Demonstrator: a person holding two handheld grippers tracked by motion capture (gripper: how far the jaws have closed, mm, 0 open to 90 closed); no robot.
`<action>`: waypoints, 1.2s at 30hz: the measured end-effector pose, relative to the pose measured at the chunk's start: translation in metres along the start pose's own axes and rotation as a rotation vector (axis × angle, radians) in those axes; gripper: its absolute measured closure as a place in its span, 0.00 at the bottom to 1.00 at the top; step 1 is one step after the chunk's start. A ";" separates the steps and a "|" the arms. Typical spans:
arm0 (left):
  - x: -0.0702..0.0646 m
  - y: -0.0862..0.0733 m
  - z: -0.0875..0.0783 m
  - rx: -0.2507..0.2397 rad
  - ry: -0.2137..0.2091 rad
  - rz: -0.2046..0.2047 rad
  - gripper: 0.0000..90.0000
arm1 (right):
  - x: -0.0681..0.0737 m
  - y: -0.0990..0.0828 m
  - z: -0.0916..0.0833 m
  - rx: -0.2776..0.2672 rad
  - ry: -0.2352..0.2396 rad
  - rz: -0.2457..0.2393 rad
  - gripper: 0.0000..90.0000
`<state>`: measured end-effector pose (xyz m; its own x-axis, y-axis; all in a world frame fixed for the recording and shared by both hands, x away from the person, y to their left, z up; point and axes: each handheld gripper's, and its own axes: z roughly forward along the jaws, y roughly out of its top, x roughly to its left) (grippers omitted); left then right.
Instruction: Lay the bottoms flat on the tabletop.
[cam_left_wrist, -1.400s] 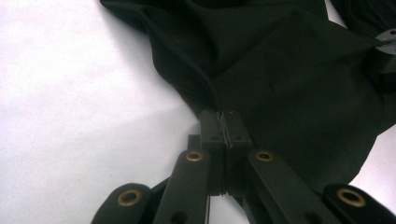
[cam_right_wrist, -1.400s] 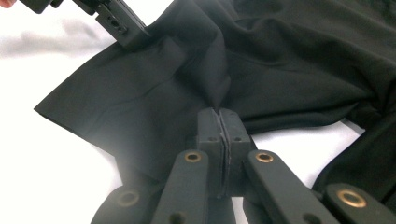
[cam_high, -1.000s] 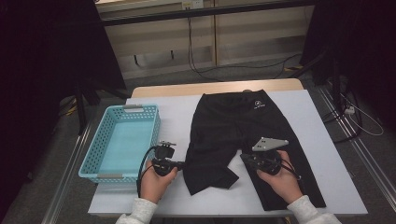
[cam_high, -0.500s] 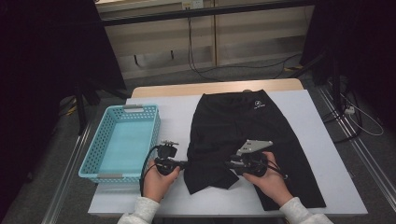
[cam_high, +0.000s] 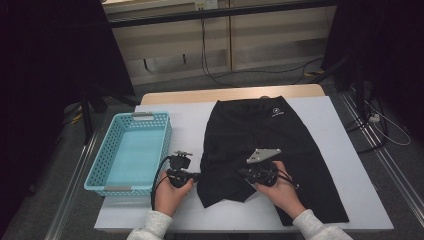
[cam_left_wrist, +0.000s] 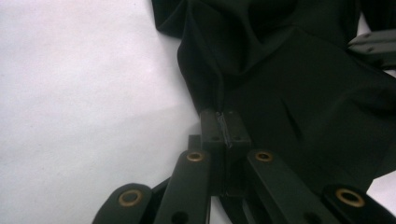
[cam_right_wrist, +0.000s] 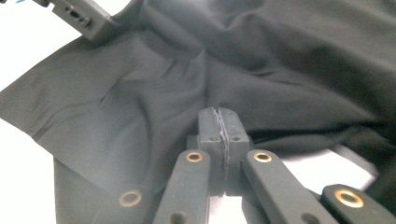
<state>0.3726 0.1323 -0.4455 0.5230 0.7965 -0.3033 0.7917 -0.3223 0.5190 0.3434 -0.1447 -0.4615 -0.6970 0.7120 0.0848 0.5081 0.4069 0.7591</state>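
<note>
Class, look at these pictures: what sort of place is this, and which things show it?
Probably a lab or recording room: loose cables on the grey floor, a plain white worktable, and black shorts beside a light blue plastic basket.

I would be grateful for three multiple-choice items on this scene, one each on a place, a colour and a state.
1. Where is the light blue plastic basket relative to the black fabric shorts?
A. to their left
B. to their right
C. on top of them

2. What colour is the table's top?
A. red
B. white
C. green

3. How do the left gripper jaws stand?
A. wide open over the basket
B. open above bare table
C. shut at the shorts' edge

Answers: 1 A, the high view shows the basket left of the shorts. 2 B, the surface is white. 3 C, the left gripper view shows the pads together, fabric edge running into them.
</note>
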 end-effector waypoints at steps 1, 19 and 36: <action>0.000 0.000 0.000 -0.002 0.002 -0.002 1.00 | -0.004 0.001 -0.004 -0.012 -0.012 0.006 1.00; 0.006 0.000 -0.002 -0.005 0.000 -0.015 1.00 | -0.030 -0.005 -0.020 -0.035 -0.103 0.020 1.00; -0.006 0.001 -0.011 -0.054 -0.026 0.061 0.65 | -0.022 -0.003 -0.025 -0.052 -0.094 0.006 0.74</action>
<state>0.3674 0.1328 -0.4345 0.5781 0.7626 -0.2901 0.7404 -0.3409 0.5794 0.3444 -0.1756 -0.4500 -0.6422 0.7660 0.0300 0.4833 0.3742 0.7914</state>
